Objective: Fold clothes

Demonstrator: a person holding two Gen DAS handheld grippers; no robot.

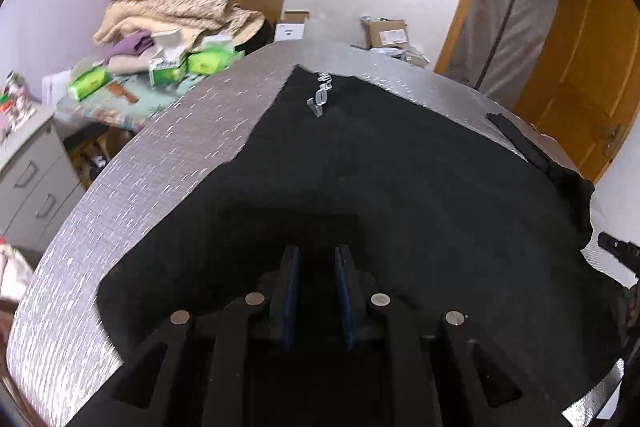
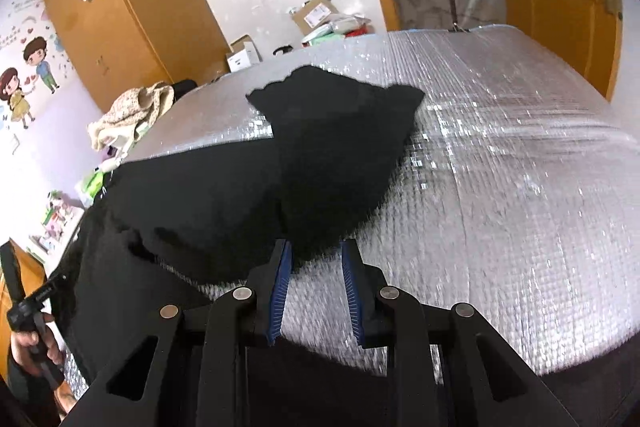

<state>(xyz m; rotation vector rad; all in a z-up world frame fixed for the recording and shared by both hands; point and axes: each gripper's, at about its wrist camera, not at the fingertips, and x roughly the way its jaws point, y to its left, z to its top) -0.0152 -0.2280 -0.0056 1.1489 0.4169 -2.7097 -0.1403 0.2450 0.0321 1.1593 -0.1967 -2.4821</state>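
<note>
While one black fabric garment (image 2: 224,195) lies spread on the silver quilted foil mat (image 2: 500,187), two black hand-held grippers angle down toward it. The left gripper (image 1: 318,255) hovers above the cloth, jaws narrowly parted, nothing gripped. The right gripper (image 2: 316,251) stands with jaws apart at the sleeve edge, nothing pinched between its blue pads (image 2: 280,291).

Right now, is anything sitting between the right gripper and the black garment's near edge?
Nothing visible. Only bare silver mat lies between the open right gripper and the black garment, whose edge sits just beyond it.
</note>
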